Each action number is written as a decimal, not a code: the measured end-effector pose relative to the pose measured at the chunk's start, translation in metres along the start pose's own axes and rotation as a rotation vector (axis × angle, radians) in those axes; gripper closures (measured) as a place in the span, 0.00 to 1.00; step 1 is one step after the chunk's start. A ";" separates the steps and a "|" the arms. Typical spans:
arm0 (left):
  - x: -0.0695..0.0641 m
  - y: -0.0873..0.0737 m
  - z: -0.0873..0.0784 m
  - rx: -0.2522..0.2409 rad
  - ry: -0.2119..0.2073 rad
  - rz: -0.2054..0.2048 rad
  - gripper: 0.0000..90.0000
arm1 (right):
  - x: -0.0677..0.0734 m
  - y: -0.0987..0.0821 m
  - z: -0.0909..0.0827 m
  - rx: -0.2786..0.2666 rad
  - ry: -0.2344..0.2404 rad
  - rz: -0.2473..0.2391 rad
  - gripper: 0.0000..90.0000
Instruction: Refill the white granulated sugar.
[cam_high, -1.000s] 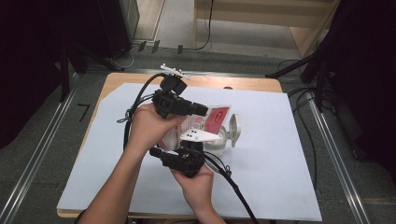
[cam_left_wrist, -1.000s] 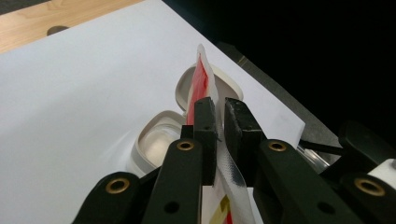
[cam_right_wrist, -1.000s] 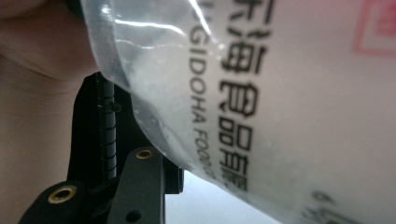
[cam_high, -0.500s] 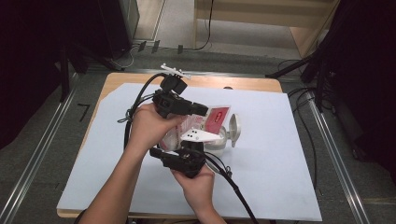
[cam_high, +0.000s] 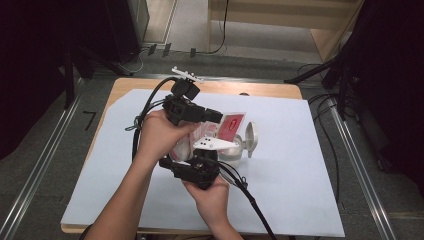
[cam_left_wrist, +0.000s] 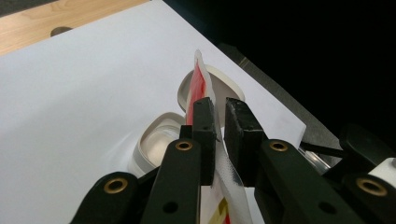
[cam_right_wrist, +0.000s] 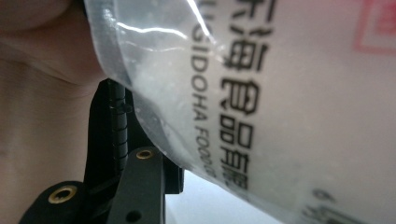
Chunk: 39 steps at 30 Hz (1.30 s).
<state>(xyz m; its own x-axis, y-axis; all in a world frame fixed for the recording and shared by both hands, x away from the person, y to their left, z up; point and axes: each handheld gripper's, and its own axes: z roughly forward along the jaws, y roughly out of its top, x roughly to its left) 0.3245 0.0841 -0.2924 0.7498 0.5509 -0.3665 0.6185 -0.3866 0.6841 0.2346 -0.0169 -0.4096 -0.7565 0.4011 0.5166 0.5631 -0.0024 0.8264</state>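
Right now both hands meet over the middle of the white sheet (cam_high: 300, 165) that covers the table (cam_high: 260, 89), each with a gripper on the same pouch (cam_high: 231, 124). In the high view the left gripper (cam_high: 216, 116) reaches in from the left, level, its cable looping back over the wrist, and the pouch's red-labelled end juts past its jaws toward the right. In the left gripper view, that gripper (cam_left_wrist: 219, 126) has its jaws nearly together with the thin sealed edge of the pouch (cam_left_wrist: 201, 88) pinched between the pads, the pouch standing on edge and running away from the camera. Below and beyond the pouch sits a white tub (cam_left_wrist: 156, 144) with its mouth open, and its lid (cam_left_wrist: 224, 86) hangs off the far side. In the high view the tub (cam_high: 235, 150) is just under the pouch, with the lid (cam_high: 251, 140) tilted up at its right. The right gripper (cam_high: 207, 150) comes up from below, near the tub. Its own view has the pouch (cam_right_wrist: 280, 93) pressed close, clear film with black print, lying against the one visible left jaw; the jaws stand partly apart, but I cannot tell whether they clamp the pouch.
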 end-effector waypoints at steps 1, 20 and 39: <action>0.000 0.000 0.000 -0.001 -0.001 -0.001 0.93 | 0.000 0.000 0.000 -0.001 -0.002 0.000 0.69; -0.001 0.000 -0.003 -0.038 0.014 0.007 0.93 | -0.001 0.002 0.003 -0.003 0.019 0.015 0.69; 0.004 -0.002 -0.001 -0.043 0.014 -0.002 0.94 | -0.012 0.003 0.007 0.024 -0.007 -0.008 0.69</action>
<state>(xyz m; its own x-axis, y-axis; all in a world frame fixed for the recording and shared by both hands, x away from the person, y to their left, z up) 0.3260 0.0878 -0.2951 0.7449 0.5624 -0.3589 0.6091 -0.3539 0.7098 0.2471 -0.0156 -0.4149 -0.7587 0.4076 0.5082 0.5648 0.0228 0.8249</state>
